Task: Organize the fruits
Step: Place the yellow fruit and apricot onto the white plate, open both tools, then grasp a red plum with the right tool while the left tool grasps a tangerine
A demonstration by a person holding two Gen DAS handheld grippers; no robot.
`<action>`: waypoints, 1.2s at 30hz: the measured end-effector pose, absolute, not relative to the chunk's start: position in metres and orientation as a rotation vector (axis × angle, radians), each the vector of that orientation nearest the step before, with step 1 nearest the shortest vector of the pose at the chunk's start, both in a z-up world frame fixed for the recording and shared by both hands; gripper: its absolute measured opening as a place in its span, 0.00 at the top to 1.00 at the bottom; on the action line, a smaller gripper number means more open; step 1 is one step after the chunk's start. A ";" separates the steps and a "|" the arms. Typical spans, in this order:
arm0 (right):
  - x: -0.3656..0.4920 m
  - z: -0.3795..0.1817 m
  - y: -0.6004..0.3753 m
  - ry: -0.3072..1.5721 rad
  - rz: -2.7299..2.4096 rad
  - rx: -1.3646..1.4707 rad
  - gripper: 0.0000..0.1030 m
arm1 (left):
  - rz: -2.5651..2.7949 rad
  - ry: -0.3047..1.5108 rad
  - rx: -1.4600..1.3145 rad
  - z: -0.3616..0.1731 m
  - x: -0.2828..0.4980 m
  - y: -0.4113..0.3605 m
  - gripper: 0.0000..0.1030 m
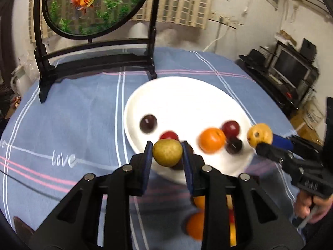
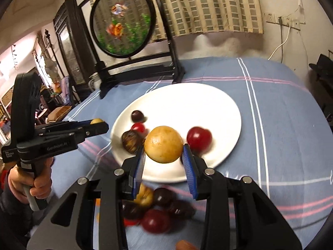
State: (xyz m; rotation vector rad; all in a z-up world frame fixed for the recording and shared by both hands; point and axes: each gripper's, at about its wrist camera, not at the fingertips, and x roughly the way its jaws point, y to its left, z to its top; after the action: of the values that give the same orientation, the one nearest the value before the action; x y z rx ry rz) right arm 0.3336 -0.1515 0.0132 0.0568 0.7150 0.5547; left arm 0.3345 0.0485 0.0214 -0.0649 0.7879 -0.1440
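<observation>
Fruit pinched in both grippers above white plate [image 1: 187,95], left gripper [image 1: 167,153] clamping greenish pear [image 1: 167,153], right gripper [image 2: 163,157] clamping yellow fruit [image 2: 163,144], orange [image 1: 212,142] at 3 o'clock of pear, plums scattered on plate, goldfish screen [image 1: 91,6] at 12 o'clock on blue tabletop [image 1: 72,114].

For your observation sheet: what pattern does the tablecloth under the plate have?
The tablecloth is blue with white and pink stripes, clearest in the right wrist view.

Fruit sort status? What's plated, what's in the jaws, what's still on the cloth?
Done: several small fruits sit on the round white plate, including a dark plum and an orange citrus. In hand: left gripper holds a yellow-green pear; right gripper holds a tan round fruit, both over the plate's near rim. Left: a pile of dark red fruits on the blue striped tablecloth.
</observation>
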 end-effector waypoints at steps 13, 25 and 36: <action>0.363 0.006 -0.144 0.734 0.512 0.034 0.59 | -0.008 0.792 -0.023 0.016 0.373 0.039 0.23; 0.289 0.015 -0.167 0.686 0.490 -0.001 0.41 | -0.005 0.749 0.014 0.022 0.299 0.049 0.08; 0.244 -0.014 -0.155 0.739 0.536 -0.157 0.41 | -0.011 0.819 -0.096 -0.018 0.255 0.082 0.08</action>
State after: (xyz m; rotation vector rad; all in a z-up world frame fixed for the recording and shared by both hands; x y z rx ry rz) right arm 0.2438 -0.1550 -0.0138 -0.1567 0.7388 0.5363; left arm 0.2554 0.0824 -0.0183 -0.0965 0.8195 -0.0108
